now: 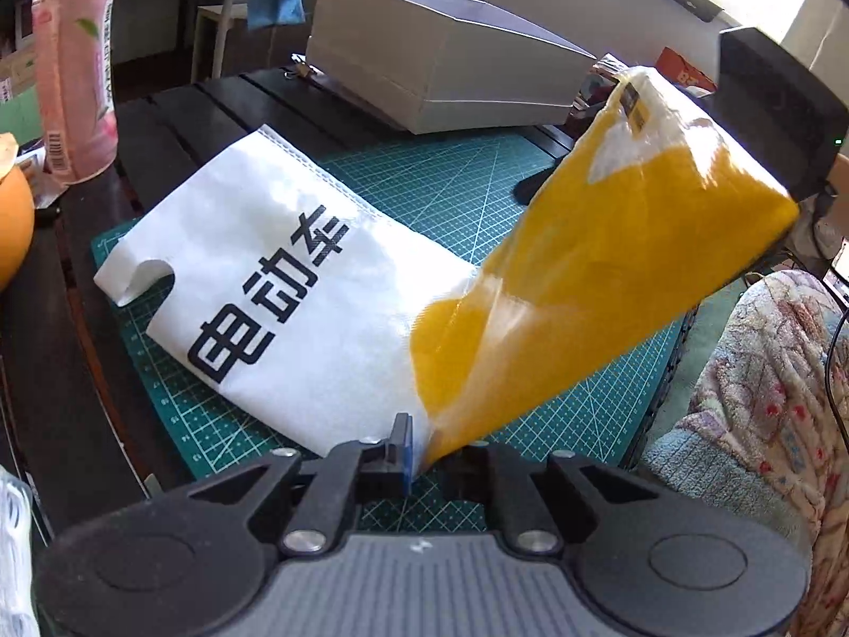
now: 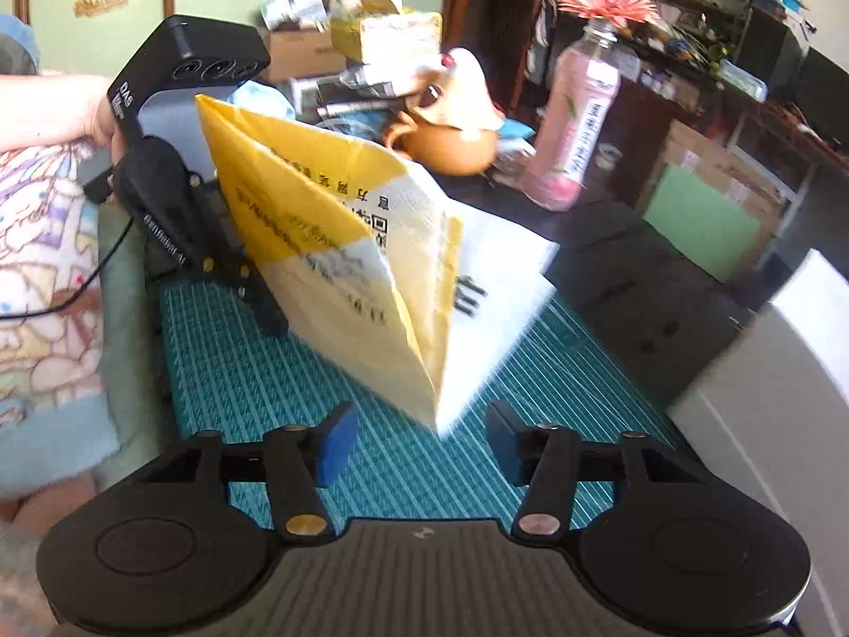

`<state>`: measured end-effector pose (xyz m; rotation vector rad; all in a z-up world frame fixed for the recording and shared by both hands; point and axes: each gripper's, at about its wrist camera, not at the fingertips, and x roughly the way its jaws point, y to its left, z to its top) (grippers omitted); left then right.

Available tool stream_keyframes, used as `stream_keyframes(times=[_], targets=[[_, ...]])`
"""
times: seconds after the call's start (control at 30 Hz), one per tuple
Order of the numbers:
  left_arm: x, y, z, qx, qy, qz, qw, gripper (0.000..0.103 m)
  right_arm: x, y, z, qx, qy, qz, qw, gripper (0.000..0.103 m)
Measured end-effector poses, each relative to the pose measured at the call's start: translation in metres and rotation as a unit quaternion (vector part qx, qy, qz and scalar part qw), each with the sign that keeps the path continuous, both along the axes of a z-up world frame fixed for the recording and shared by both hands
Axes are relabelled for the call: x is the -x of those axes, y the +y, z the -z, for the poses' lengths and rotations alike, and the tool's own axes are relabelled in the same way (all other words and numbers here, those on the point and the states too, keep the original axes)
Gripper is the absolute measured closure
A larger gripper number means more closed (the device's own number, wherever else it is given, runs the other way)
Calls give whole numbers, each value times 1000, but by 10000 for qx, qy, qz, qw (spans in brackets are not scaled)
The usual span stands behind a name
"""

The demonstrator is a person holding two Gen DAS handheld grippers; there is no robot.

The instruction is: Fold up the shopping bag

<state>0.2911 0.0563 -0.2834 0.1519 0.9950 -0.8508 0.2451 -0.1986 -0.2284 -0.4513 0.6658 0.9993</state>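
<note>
The shopping bag (image 1: 318, 286) is white with black characters and has a yellow bottom half. Its white half lies flat on the green cutting mat (image 1: 451, 180), while the yellow half is lifted and folded upward to the right. My left gripper (image 1: 422, 451) is shut on the bag's near edge at the fold. In the right wrist view the bag (image 2: 361, 276) stands up like a tent. My right gripper (image 2: 422, 443) is open, blue pads apart, with the bag's lower corner just ahead of them and untouched. The left gripper (image 2: 270, 313) shows behind the bag, held by a hand (image 2: 79, 106).
A pink drink bottle (image 1: 74, 69) stands at the table's far left, also seen with a flower in it (image 2: 578, 122). A grey-white box (image 1: 445, 69) sits behind the mat. An orange teapot (image 2: 445, 143) lies beyond the bag. Patterned cloth (image 1: 769, 371) lies beside the table's edge.
</note>
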Motion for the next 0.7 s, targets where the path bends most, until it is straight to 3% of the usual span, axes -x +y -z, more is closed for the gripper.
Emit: stream_keyframes(times=[0.1, 0.17, 0.2, 0.3, 0.4, 0.47, 0.57, 0.63, 0.7], targets=[[2, 0, -1, 30, -45, 10, 10000, 94, -9, 3, 8, -100, -50, -65, 9999, 52], [-1, 2, 0, 115, 64, -58, 9999, 94, -18, 4, 12, -268, 117, -35, 9996, 63], [-3, 4, 0, 170, 148, -107, 9997, 94, -21, 4, 14, -346, 288, -11, 9990, 67], [-7, 6, 1, 249, 302, -206, 9990, 93, -32, -2, 17, -604, 915, 280, 9936, 69], [-5, 6, -1, 236, 371, -252, 9987, 92, -39, -20, 16, -1033, 1823, 837, 9742, 77], [-5, 7, -2, 287, 549, -269, 9977, 92, -35, -25, 15, -1159, 2139, 967, 9651, 82], [-5, 10, 1, 484, 1209, -199, 9913, 90, -20, -30, 6, -1264, 2629, 968, 9516, 82], [-8, 13, 5, 565, 1625, -331, 9845, 88, -10, -32, 1, -1360, 3055, 942, 9377, 82], [-12, 17, 7, 626, 1878, -549, 9787, 88, -6, -31, 1, -1433, 3203, 1140, 9295, 82]])
